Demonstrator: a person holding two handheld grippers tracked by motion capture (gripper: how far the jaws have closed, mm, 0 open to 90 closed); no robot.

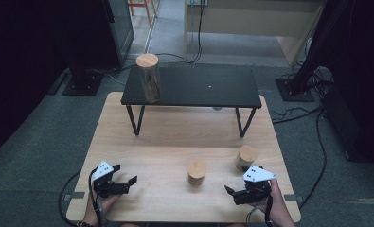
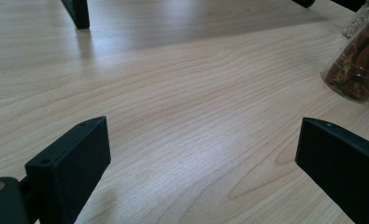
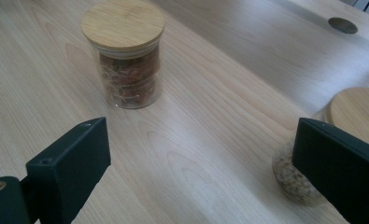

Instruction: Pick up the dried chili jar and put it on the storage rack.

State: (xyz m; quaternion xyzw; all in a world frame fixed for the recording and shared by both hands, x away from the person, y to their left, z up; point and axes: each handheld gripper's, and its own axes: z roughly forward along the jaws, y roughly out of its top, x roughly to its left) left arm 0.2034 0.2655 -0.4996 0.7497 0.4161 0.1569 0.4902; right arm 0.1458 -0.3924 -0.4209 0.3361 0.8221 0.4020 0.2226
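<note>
- While both tongs hang wide open and empty, the right tongs sit nearest the jars.
- Grain jar just beside, probably upright; red jar ahead-left.

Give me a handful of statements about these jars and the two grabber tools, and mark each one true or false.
1. The tall jar stands on the black shelf. True.
2. The left gripper is clamped on a jar. False: its jaws stand wide apart over bare wood, holding nothing.
3. Two short jars stand on the wooden table. True: the middle jar and the right-hand jar.
4. The short jars have no lids. False: each has a round wooden lid on top.
5. The right gripper is open. True: its jaws are spread and nothing is between them.
6. The middle jar lies on its side. False: it stands upright.
</note>
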